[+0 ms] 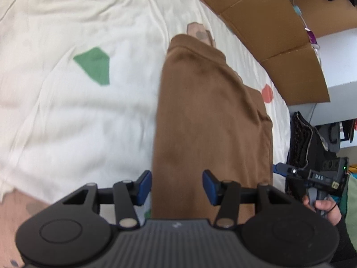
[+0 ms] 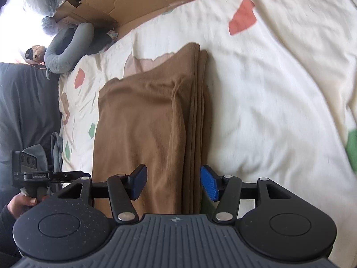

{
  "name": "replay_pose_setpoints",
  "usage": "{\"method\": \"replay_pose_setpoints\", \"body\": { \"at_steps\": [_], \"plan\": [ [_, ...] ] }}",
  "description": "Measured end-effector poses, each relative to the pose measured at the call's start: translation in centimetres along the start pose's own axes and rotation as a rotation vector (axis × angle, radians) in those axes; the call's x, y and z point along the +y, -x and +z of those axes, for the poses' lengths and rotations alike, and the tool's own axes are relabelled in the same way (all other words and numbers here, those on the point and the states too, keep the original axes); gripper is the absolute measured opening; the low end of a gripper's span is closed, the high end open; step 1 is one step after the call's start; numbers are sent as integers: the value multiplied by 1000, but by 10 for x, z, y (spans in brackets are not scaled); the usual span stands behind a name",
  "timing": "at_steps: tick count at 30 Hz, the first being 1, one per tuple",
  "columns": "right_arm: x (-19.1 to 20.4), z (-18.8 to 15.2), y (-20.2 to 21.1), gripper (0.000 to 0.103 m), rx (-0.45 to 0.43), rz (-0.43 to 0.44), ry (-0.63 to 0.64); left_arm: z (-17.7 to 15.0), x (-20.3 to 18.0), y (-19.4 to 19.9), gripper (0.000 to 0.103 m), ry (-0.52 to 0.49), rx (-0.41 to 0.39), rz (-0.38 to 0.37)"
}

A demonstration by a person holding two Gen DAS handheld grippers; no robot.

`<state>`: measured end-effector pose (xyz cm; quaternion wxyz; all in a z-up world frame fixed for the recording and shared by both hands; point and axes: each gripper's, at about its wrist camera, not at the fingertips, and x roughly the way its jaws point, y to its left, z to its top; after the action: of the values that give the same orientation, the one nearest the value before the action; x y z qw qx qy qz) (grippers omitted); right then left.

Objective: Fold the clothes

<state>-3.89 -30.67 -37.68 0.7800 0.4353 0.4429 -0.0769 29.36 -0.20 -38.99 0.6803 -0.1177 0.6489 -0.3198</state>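
A brown garment (image 1: 212, 116) lies folded into a long strip on the cream bedsheet (image 1: 78, 111). In the right wrist view the brown garment (image 2: 145, 122) shows stacked layers along its right edge. My left gripper (image 1: 177, 186) hovers over the strip's near end, open, its blue pads (image 1: 145, 186) apart and clear of the cloth. My right gripper (image 2: 174, 184) is also open above the garment's near end, its blue pads (image 2: 209, 185) not pressing on anything. Each wrist view catches the other gripper at its side edge, held in a hand (image 1: 323, 207).
The sheet (image 2: 267, 111) carries green (image 1: 93, 65) and coral (image 2: 242, 17) patches. Cardboard sheets (image 1: 267, 22) line the bed's far side. A grey neck pillow (image 2: 67, 47) and a small plush toy (image 2: 36, 52) sit at one end. Dark clutter (image 1: 308, 143) stands beside the bed.
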Motion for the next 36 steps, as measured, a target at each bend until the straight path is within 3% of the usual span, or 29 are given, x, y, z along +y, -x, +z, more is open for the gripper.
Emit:
{"method": "replay_pose_setpoints", "body": {
  "at_steps": [4,7,8,21,25,27,36],
  "plan": [
    [3,13,4,59,-65,-39,28,6,-1,-2,52,-8,-15,19],
    [7,24,8,51,-111,-36,45,9,-2,-2,52,-15,-25,22],
    [8,29,8,47,-115,-36,52,10,-3,-2,52,-16,-28,23],
    [0,65,-25,41,-110,-13,-27,32,-10,-5,52,-40,-74,36],
    [-8,71,-32,15,-101,-15,-66,33,-12,-5,52,-48,-78,34],
    [-6,72,-30,10,-106,-25,-51,33,-13,-4,52,-50,-82,35],
    [16,70,-25,9,-143,-120,118,46,-16,-11,52,-84,-114,71]
  ]
}}
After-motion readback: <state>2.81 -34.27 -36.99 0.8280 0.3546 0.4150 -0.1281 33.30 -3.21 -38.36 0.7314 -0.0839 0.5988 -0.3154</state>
